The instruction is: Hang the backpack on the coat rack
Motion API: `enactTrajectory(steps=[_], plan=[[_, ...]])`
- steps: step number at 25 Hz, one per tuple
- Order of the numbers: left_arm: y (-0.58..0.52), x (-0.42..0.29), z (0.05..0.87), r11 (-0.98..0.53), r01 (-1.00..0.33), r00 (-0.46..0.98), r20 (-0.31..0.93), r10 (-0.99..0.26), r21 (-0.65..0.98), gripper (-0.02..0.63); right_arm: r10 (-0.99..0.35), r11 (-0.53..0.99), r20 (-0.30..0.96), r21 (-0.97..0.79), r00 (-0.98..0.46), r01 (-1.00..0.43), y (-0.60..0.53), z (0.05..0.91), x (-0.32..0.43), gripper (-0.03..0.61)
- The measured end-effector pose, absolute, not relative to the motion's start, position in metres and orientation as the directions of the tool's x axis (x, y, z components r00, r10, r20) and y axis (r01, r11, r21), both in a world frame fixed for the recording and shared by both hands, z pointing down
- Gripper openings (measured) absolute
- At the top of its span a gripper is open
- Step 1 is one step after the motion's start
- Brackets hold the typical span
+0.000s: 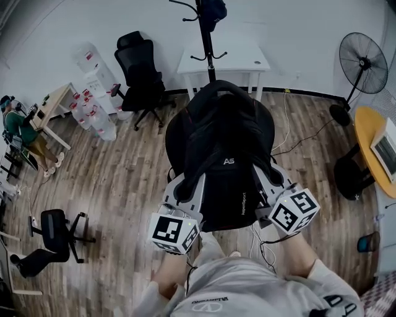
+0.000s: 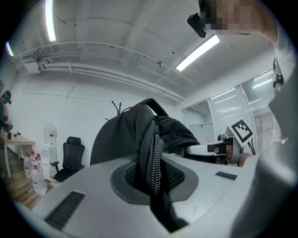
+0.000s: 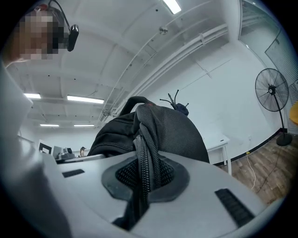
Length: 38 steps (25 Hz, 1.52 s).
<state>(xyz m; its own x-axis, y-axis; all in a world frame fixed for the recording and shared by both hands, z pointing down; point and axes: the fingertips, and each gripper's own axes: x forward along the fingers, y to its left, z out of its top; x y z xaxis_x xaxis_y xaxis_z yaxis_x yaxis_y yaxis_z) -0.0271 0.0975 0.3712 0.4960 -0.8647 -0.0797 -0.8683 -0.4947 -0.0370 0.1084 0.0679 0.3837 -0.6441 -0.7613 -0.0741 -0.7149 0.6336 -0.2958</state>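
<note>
Left tool (image 1: 185, 191) and right tool (image 1: 273, 186), head view: both point level and away from the person, one on each side of the black backpack (image 1: 223, 142). The backpack is carried between them and reaches forward past their tips. Each tool bears a marker cube at its rear end, nearest the person: left cube (image 1: 174, 233), right cube (image 1: 294, 210).

Left gripper view: the left tool (image 2: 153, 179) has its jaws drawn narrow onto the left strap (image 2: 151, 148), a padded mesh band with a zip along its edge. The strap is pinched between the dark pads. The bulk of the backpack (image 2: 116, 139) rises just past the jaw tips.

Right gripper view: the right tool (image 3: 144, 179) is closed narrow in the same way on the right strap (image 3: 145, 153), with the backpack (image 3: 172, 130) directly ahead of its tips.

Surroundings: the coat rack (image 1: 207, 43) stands ahead of both tools, beyond the backpack, and the backpack is not on its hooks. How near the backpack's top comes to the pole cannot be told. A dark item (image 1: 213, 9) hangs near the rack's top. A white counter (image 1: 247, 62) lies just behind the rack.

Ahead and off the left tool's outer side are a black office chair (image 1: 142, 74) and a cluster of water bottles (image 1: 93, 114). Off the right tool's outer side are a standing fan (image 1: 362, 62) and a round yellow counter (image 1: 371, 148).
</note>
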Motion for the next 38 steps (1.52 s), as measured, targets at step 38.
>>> enactTrajectory(steps=[38], plan=[[-0.18, -0.132, 0.324, -0.589, -0.806, 0.59, -0.121, -0.798, -0.05, 0.032, -0.833, 0.549, -0.1, -0.269, -0.544, -0.791, -0.194, 0.343, 0.007, 0.032]])
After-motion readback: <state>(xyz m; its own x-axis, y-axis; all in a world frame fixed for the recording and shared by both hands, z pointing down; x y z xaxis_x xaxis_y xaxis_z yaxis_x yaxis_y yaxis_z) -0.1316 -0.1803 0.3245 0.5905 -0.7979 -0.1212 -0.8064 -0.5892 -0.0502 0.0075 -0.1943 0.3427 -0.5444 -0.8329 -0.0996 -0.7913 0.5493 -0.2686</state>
